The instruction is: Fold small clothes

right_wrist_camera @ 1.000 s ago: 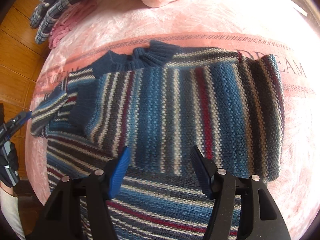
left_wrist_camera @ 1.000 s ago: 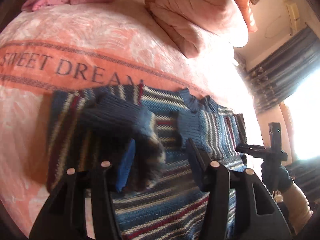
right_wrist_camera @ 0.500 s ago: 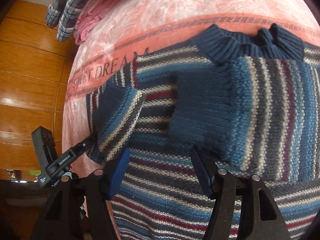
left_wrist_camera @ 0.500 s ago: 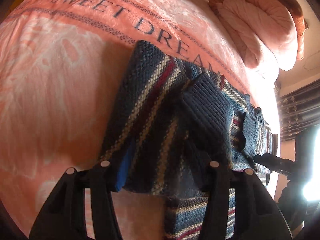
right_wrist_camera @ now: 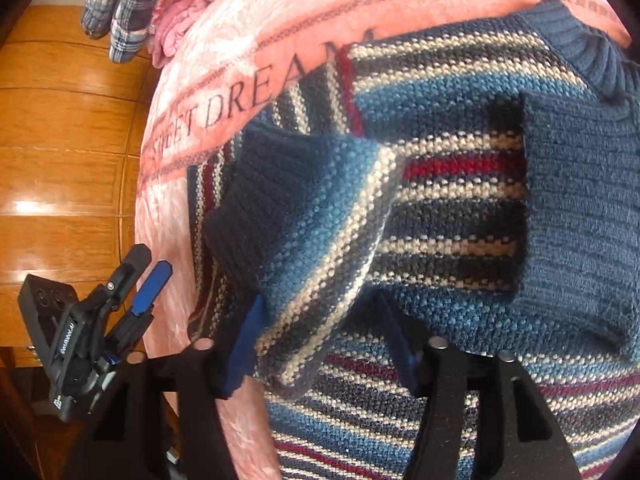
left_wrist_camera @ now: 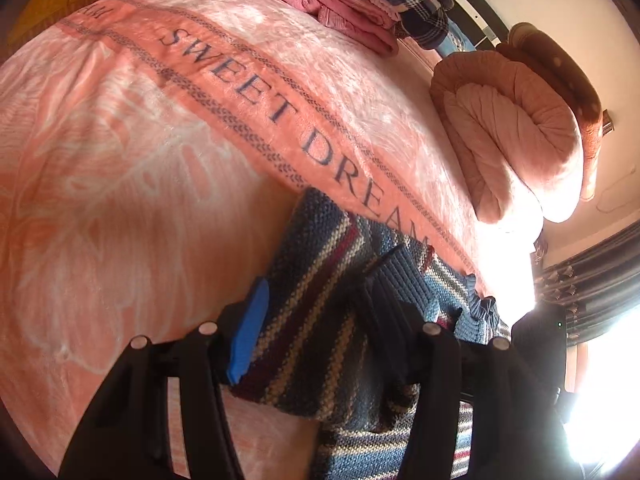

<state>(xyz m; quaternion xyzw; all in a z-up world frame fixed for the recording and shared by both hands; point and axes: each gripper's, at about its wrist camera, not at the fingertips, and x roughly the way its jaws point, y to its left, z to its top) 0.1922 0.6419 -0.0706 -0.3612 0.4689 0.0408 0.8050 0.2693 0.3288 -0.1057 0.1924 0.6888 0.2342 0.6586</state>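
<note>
A blue, cream and maroon striped knit sweater (right_wrist_camera: 440,208) lies flat on the pink "SWEET DREAM" blanket (left_wrist_camera: 160,160). Both sleeves are folded inward: the left one (right_wrist_camera: 304,224) slants across the body, and the right one's ribbed cuff (right_wrist_camera: 580,220) lies on the chest. My right gripper (right_wrist_camera: 320,308) is open, low over the left sleeve's lower edge, which sits between its fingers. My left gripper (left_wrist_camera: 320,320) is open at the sweater's (left_wrist_camera: 320,320) folded side, with cloth between its fingers. It also shows as the left gripper (right_wrist_camera: 140,280) by the bed's edge.
A stack of folded pink and plaid clothes (left_wrist_camera: 352,4) sits at the far end of the bed. A rolled pink quilt (left_wrist_camera: 512,140) lies at the far right. Wooden panelling (right_wrist_camera: 60,140) lines the left; curtains (left_wrist_camera: 592,280) and a bright window are at the right.
Both views have swung toward the sweater's left side. My right gripper has moved left over the folded left sleeve. My left gripper has shifted to the sweater's left edge. Both stay open.
</note>
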